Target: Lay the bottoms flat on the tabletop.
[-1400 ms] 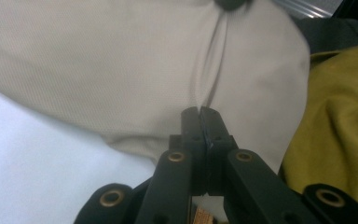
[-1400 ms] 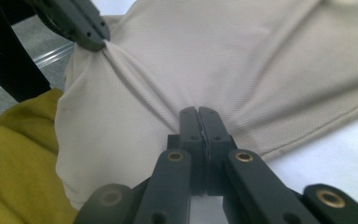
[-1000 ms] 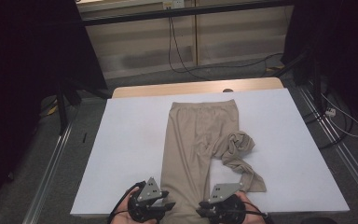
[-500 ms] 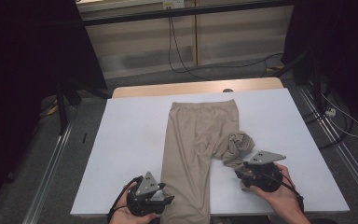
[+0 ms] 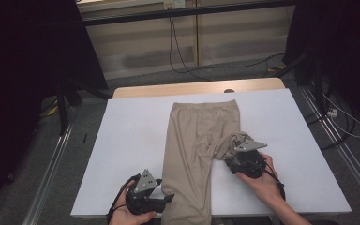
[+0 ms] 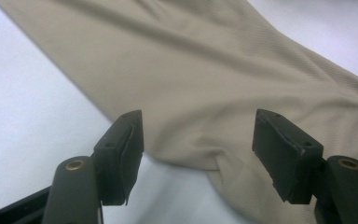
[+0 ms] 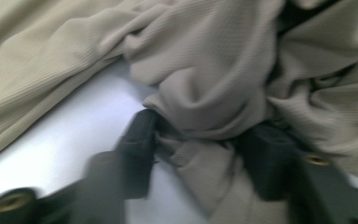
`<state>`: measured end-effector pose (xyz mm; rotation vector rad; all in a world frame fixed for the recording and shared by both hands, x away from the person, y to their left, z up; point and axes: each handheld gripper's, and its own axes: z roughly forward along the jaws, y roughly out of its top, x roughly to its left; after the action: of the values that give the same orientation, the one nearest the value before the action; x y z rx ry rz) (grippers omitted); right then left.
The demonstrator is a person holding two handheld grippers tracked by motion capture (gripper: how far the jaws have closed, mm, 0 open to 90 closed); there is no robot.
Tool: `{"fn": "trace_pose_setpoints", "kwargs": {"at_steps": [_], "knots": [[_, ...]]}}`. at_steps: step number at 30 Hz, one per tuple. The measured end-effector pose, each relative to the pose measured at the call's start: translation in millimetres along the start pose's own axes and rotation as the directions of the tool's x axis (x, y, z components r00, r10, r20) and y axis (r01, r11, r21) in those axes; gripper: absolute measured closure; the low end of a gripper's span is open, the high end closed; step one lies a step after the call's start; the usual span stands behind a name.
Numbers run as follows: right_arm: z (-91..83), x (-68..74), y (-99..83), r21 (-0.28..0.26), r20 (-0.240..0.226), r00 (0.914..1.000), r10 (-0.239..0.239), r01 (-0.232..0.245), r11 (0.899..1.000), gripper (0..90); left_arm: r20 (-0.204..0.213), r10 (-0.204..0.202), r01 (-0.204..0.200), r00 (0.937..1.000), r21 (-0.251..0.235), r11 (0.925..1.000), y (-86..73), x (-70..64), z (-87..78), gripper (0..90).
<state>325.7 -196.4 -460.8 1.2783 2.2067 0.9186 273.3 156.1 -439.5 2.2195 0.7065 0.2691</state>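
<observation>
Beige trousers (image 5: 201, 126) lie on the white table (image 5: 131, 140), waistband at the far end. One leg (image 5: 187, 187) runs straight to the front edge. The other leg is crumpled into a heap (image 5: 238, 140) beside it. My right gripper (image 5: 233, 155) is at that heap; in the right gripper view its jaws (image 7: 200, 135) clamp a thick bunch of the beige cloth (image 7: 214, 88). My left gripper (image 5: 168, 199) rests near the front edge at the straight leg's left side. Its jaws (image 6: 198, 116) stand wide apart over the cloth's edge (image 6: 205, 84), gripping nothing.
A wooden strip (image 5: 192, 88) borders the table's far edge. Metal rails (image 5: 51, 159) run along both sides on the floor, and cables (image 5: 187, 65) trail behind the table. Bare white tabletop lies left and right of the trousers.
My right gripper has moved from the front edge up and right to the crumpled leg, which is now bunched tighter. My left gripper has stayed near the front edge.
</observation>
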Motion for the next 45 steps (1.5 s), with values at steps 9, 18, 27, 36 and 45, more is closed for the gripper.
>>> {"fn": "trace_pose_setpoints", "kwargs": {"at_steps": [9,18,27,36,45], "knots": [[-33.2,11.7,-14.2,0.016,-0.139,0.9903,0.002,0.001,1.0,80.9,-0.011,-0.008,0.008,0.9999,0.002,1.0,-0.8,1.7,-0.7,34.2],[-77.3,52.0,-49.3,0.029,-0.284,0.9573,-0.051,0.062,0.998,81.0,-0.013,-0.011,0.011,0.9999,0.003,0.9999,-0.6,1.6,0.3,34.2],[-103.4,84.7,-73.3,0.024,-0.37,0.9261,-0.073,0.088,0.996,66.1,-0.014,-0.013,0.013,0.9998,0.005,0.9999,-0.6,2.0,1.0,34.2],[-95.3,47.2,-42.5,-0.106,-0.22,0.9743,-0.049,0.026,0.994,43.3,-0.013,-0.013,0.013,0.9998,0.01,0.9999,0.6,2.6,2.4,33.4],[-33.6,43.8,-19.0,0.029,-0.178,0.98,-0.088,0.094,0.995,46.0,-0.013,-0.016,0.016,0.9998,-0.001,0.9999,0.1,3.9,0.0,31.2]]}}
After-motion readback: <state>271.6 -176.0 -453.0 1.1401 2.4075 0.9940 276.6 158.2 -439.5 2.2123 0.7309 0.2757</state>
